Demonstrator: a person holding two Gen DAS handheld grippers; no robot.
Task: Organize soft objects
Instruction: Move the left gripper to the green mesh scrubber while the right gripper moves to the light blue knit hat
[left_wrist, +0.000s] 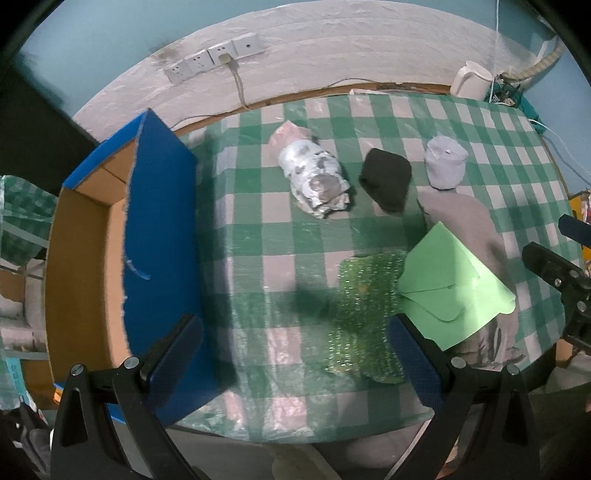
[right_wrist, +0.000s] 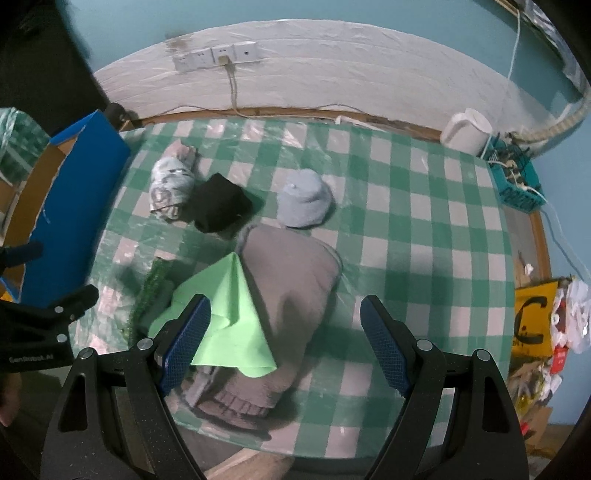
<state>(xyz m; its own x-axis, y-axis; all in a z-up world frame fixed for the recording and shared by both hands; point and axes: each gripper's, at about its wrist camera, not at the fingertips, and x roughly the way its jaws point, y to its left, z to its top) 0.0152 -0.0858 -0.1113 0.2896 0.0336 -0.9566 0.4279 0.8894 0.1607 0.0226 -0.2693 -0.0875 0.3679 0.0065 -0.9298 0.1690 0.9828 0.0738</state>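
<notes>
On the green-checked table lie a rolled white-and-grey cloth (left_wrist: 316, 177) (right_wrist: 171, 186), a black folded cloth (left_wrist: 386, 177) (right_wrist: 219, 208), a pale blue hat (left_wrist: 445, 162) (right_wrist: 304, 199), a grey sweater (left_wrist: 469, 225) (right_wrist: 295, 284), a light green cloth (left_wrist: 454, 288) (right_wrist: 229, 317) on the sweater, and a sparkly green cloth (left_wrist: 365, 317) (right_wrist: 151, 291). My left gripper (left_wrist: 295, 354) is open and empty above the table's near edge, left of the sparkly cloth. My right gripper (right_wrist: 286, 343) is open and empty above the sweater.
An open blue cardboard box (left_wrist: 155, 229) (right_wrist: 74, 177) stands at the table's left side. A white kettle (left_wrist: 471, 79) (right_wrist: 467, 131) and a teal basket (right_wrist: 515, 181) sit at the far right. Wall sockets (left_wrist: 218, 55) with a cable are behind.
</notes>
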